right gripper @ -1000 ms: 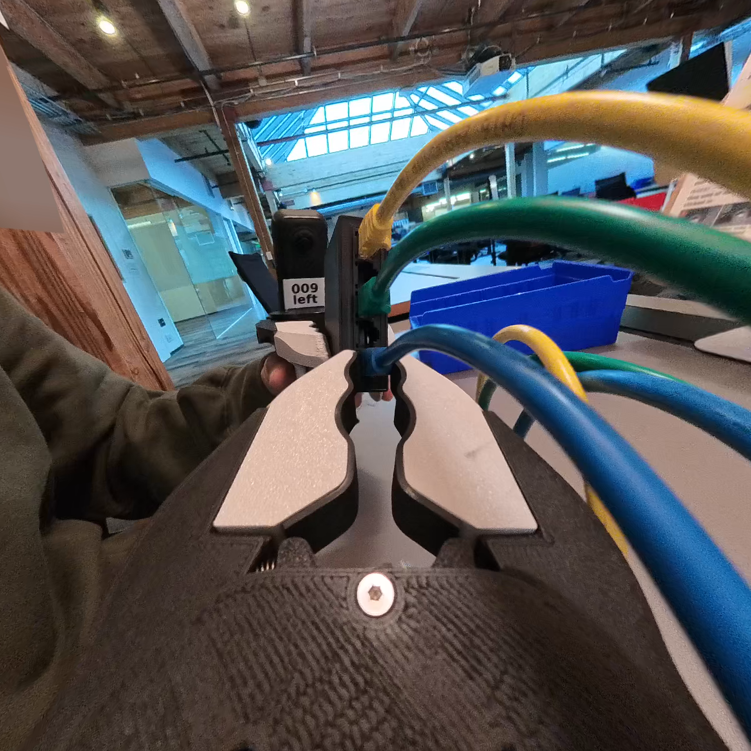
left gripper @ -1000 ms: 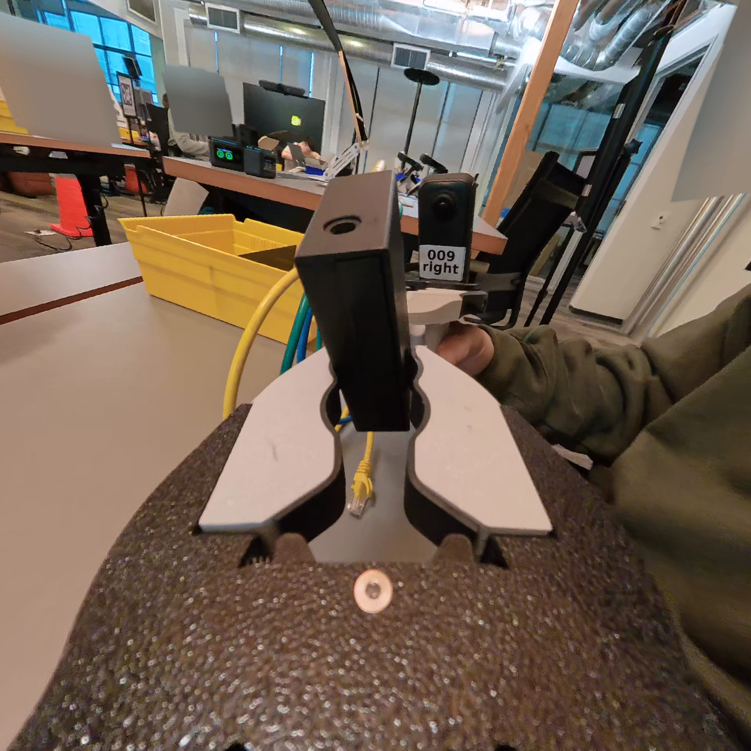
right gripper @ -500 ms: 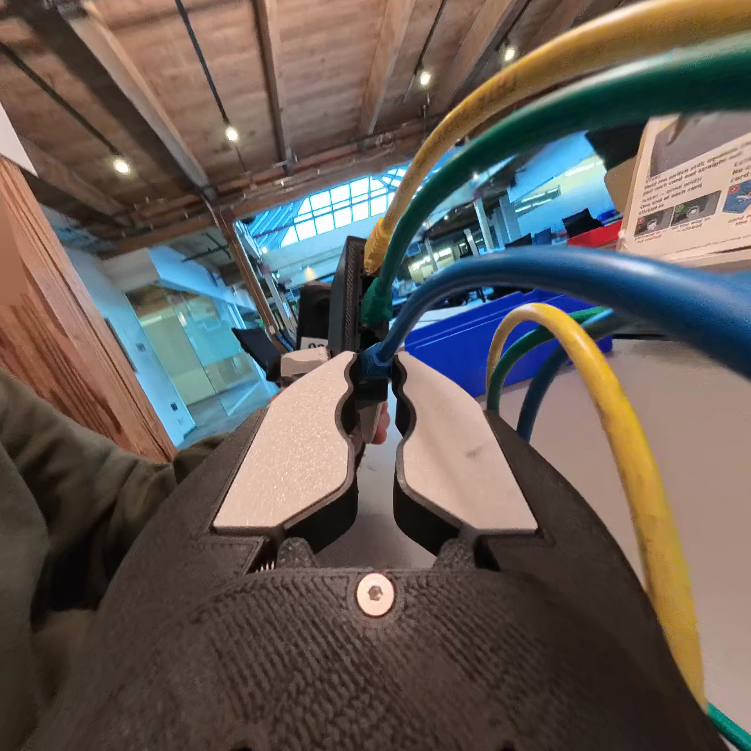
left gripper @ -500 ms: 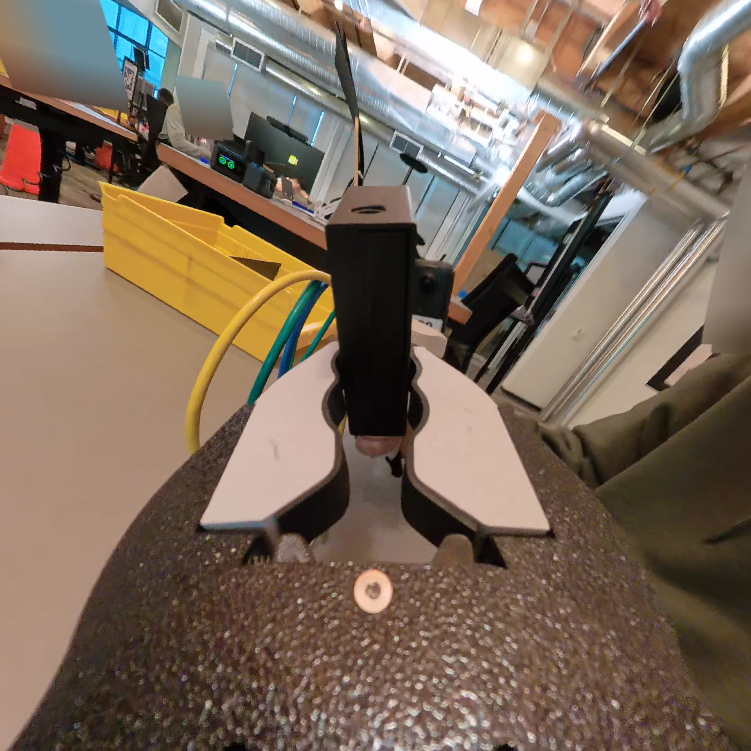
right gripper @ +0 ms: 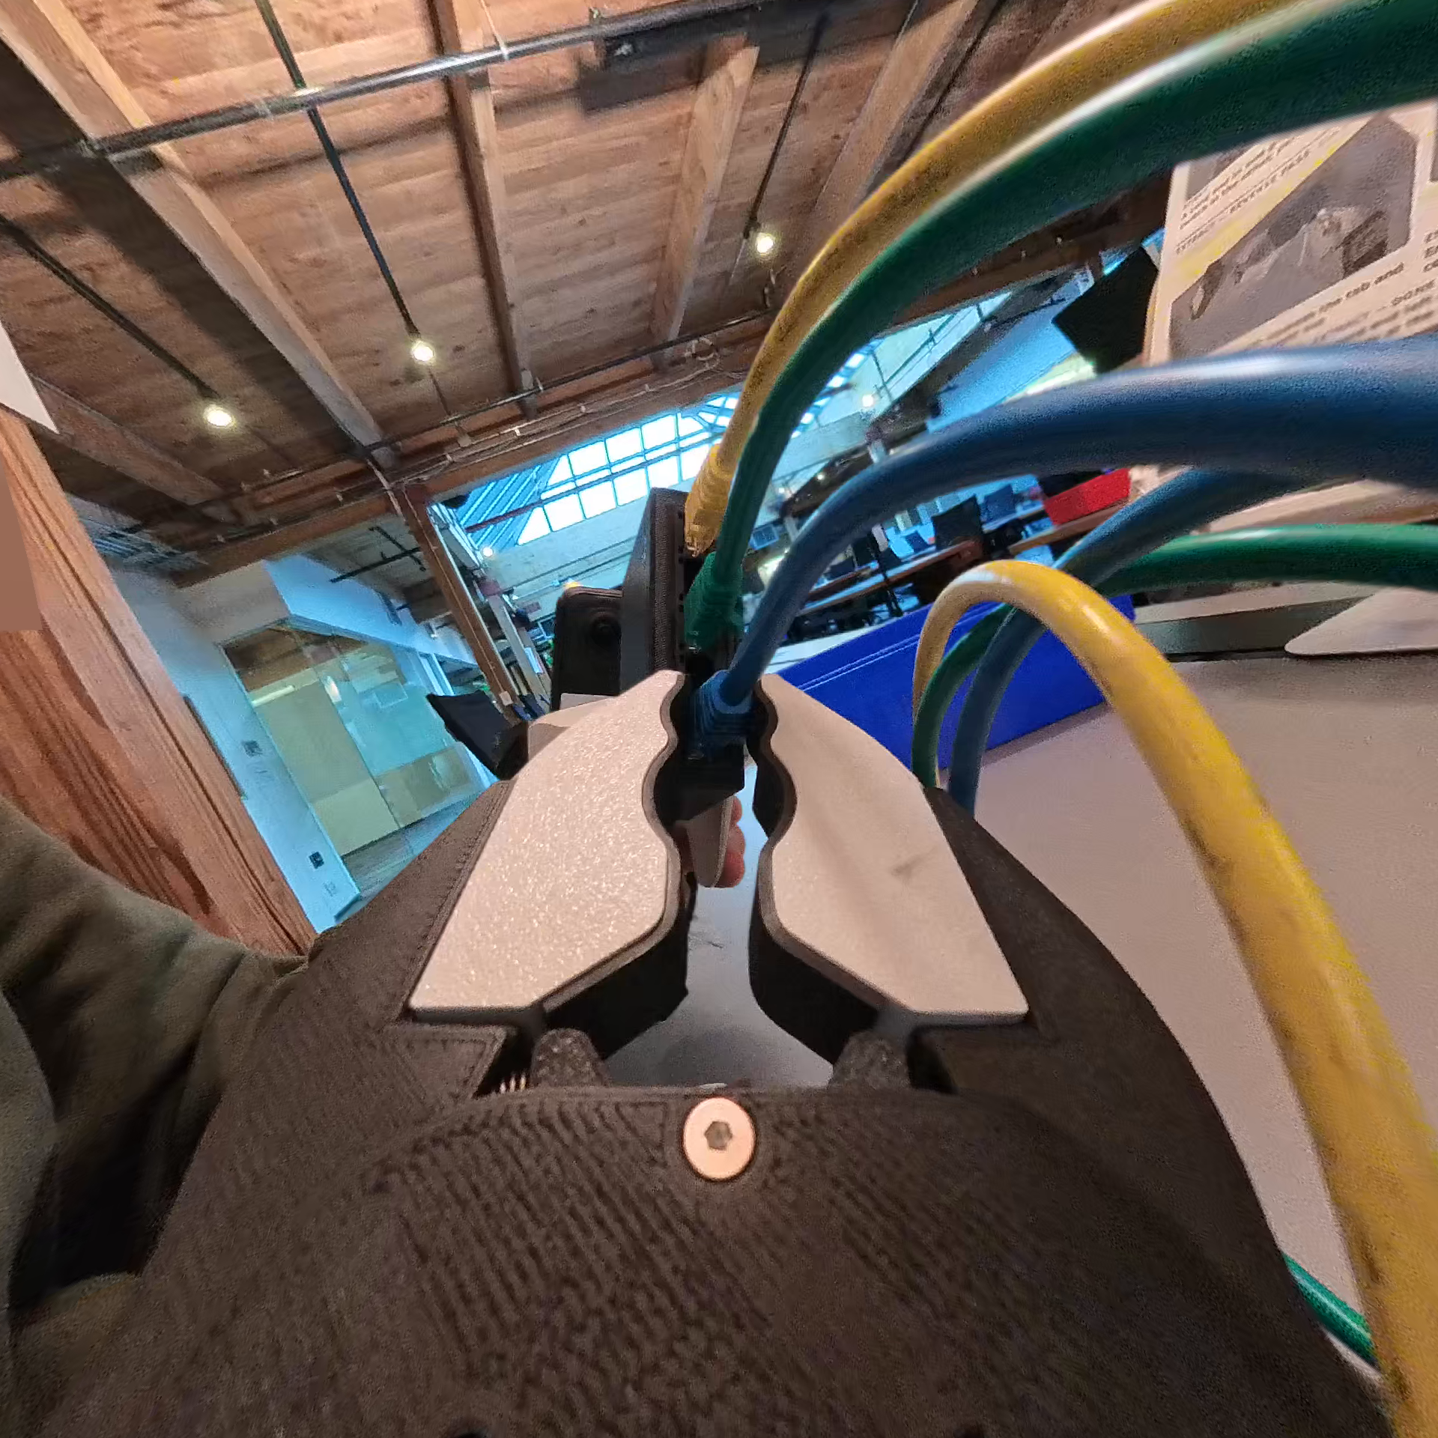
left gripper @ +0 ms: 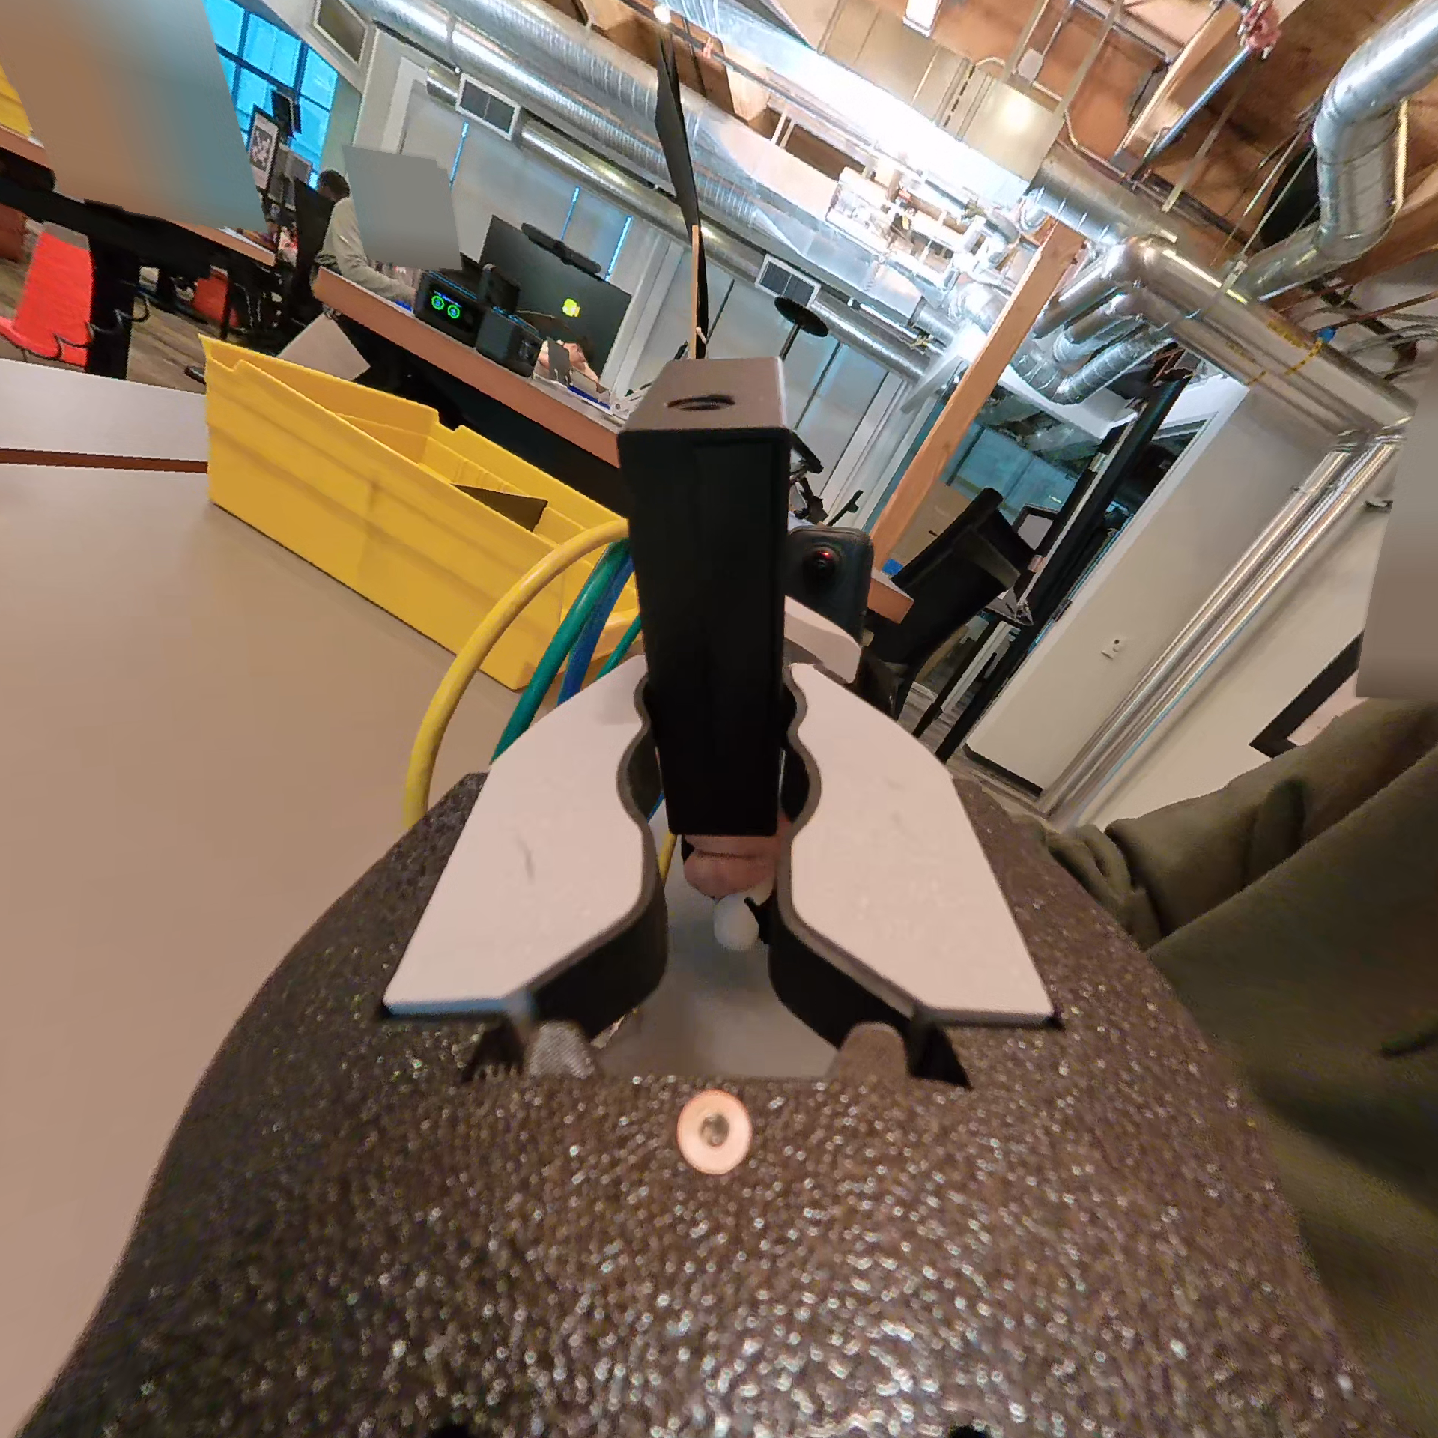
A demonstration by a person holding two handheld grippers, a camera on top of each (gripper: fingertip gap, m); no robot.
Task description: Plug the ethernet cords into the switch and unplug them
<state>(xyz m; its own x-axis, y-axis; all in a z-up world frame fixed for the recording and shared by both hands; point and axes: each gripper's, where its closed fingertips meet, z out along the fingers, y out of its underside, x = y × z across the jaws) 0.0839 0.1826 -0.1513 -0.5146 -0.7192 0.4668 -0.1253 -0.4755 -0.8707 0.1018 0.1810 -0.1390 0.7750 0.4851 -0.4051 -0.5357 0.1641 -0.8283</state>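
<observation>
My left gripper [left gripper: 714, 700] is shut on the black switch [left gripper: 706, 591] and holds it upright above the table. In the right wrist view the switch [right gripper: 657, 591] is seen edge-on with a yellow cord [right gripper: 840, 264], a green cord [right gripper: 778, 467] and a blue cord [right gripper: 895, 482] plugged into its face. My right gripper [right gripper: 717, 704] is shut on the blue cord's plug [right gripper: 714, 714], the lowest of the three. The cords loop back over the table in the left wrist view, yellow [left gripper: 467, 661], green [left gripper: 580, 646] and blue [left gripper: 591, 634].
A yellow bin [left gripper: 350, 498] stands on the beige table [left gripper: 194, 739] behind the switch. A blue bin [right gripper: 871, 692] stands on the table in the right wrist view. A printed sheet [right gripper: 1307, 226] hangs at the upper right. My olive sleeve [left gripper: 1284, 895] is at the right.
Both grippers have tilted upward with the switch, so more ceiling shows. The right gripper stays shut on the blue plug, which still sits at the switch.
</observation>
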